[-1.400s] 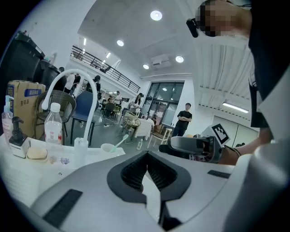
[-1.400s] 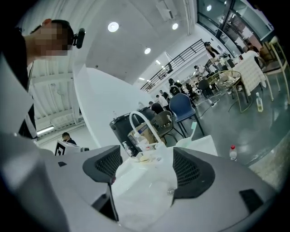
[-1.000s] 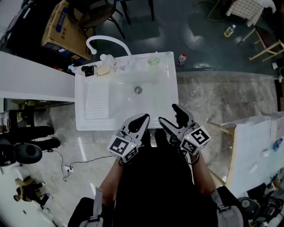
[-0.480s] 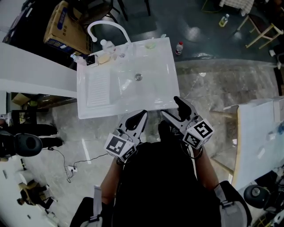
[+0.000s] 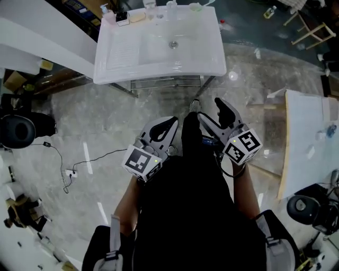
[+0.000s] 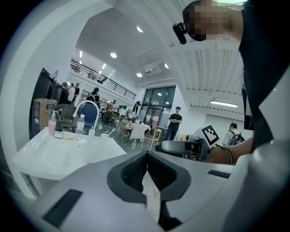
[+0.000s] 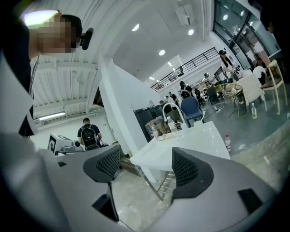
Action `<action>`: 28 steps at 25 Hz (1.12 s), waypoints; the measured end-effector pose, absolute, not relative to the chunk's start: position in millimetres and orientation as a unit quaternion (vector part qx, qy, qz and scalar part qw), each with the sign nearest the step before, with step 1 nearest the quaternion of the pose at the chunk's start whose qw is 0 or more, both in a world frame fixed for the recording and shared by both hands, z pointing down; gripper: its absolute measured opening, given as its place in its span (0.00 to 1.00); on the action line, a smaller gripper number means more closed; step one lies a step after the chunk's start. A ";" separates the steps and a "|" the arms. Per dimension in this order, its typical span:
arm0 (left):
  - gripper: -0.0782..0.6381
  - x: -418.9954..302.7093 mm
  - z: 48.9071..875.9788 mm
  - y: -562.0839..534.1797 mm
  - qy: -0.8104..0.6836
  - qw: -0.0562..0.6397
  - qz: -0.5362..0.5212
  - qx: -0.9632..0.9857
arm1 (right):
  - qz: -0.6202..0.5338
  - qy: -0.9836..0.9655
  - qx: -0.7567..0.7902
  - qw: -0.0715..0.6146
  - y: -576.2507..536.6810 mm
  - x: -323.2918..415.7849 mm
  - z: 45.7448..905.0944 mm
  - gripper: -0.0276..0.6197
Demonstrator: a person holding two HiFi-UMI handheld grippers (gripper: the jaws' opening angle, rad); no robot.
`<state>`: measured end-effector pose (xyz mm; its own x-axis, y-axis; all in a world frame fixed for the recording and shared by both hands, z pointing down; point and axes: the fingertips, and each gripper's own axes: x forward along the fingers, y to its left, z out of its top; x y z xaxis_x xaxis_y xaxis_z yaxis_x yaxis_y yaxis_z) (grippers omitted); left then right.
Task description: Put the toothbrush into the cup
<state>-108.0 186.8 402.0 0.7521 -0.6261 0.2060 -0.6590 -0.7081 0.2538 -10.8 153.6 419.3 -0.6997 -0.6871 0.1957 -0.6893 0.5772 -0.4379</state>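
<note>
The white sink [image 5: 159, 53] stands at the top of the head view, well ahead of both grippers. Small items line its back rim: a clear cup-like thing [image 5: 170, 7], a soap bar [image 5: 136, 17] and something pale green [image 5: 196, 7]. I cannot pick out a toothbrush. My left gripper [image 5: 169, 126] is held close to the body over the floor, shut with nothing between its pads [image 6: 146, 157]. Beside it my right gripper [image 5: 210, 112] stands open and empty [image 7: 147, 165]. Both gripper views look toward the sink [image 6: 63, 152] [image 7: 190, 138] and its curved faucet [image 6: 89, 107] [image 7: 169, 108].
The sink stands on a metal frame [image 5: 164, 83] over a marbled floor [image 5: 95, 116]. A white wall panel [image 5: 42, 45] runs left of it, and a white table [image 5: 310, 137] stands at the right. A cable and plug [image 5: 69, 172] lie on the floor at left. People stand in the background hall.
The sink has slid up and away in the head view, so the grippers are now farther from it, over bare floor. Left jaws stay shut, right stay open.
</note>
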 end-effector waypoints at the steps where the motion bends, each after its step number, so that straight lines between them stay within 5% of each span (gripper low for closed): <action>1: 0.12 -113.1 399.6 200.6 -0.350 0.162 0.046 0.921 | 0.248 -0.888 0.387 0.001 169.8 -13.6 415.5 0.60; 12: 0.12 -123.3 379.4 291.6 -0.346 0.158 0.035 0.924 | 0.208 -0.915 0.345 0.018 274.2 -24.5 369.9 0.59; 14: 0.12 -117.4 376.8 291.9 -0.353 0.160 0.032 0.921 | 0.204 -0.918 0.340 0.019 279.1 -19.5 365.9 0.45; 17: 0.12 -101.9 373.7 290.5 -0.355 0.170 0.030 0.919 | 0.209 -0.924 0.321 0.014 286.5 -14.3 360.2 0.37; 21: 0.12 -78.4 362.7 294.4 -0.345 0.167 0.030 0.923 | 0.216 -0.930 0.296 0.003 296.8 -11.3 353.9 0.10; 28: 0.12 -48.7 355.6 302.0 -0.338 0.159 0.032 0.927 | 0.268 -0.925 0.266 -0.039 304.3 7.3 353.4 0.06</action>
<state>-48.7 302.0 355.6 0.7692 -0.6166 0.1674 -0.6372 -0.7208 0.2729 7.3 304.3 353.4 -0.8553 -0.5135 0.0696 -0.4712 0.7147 -0.5169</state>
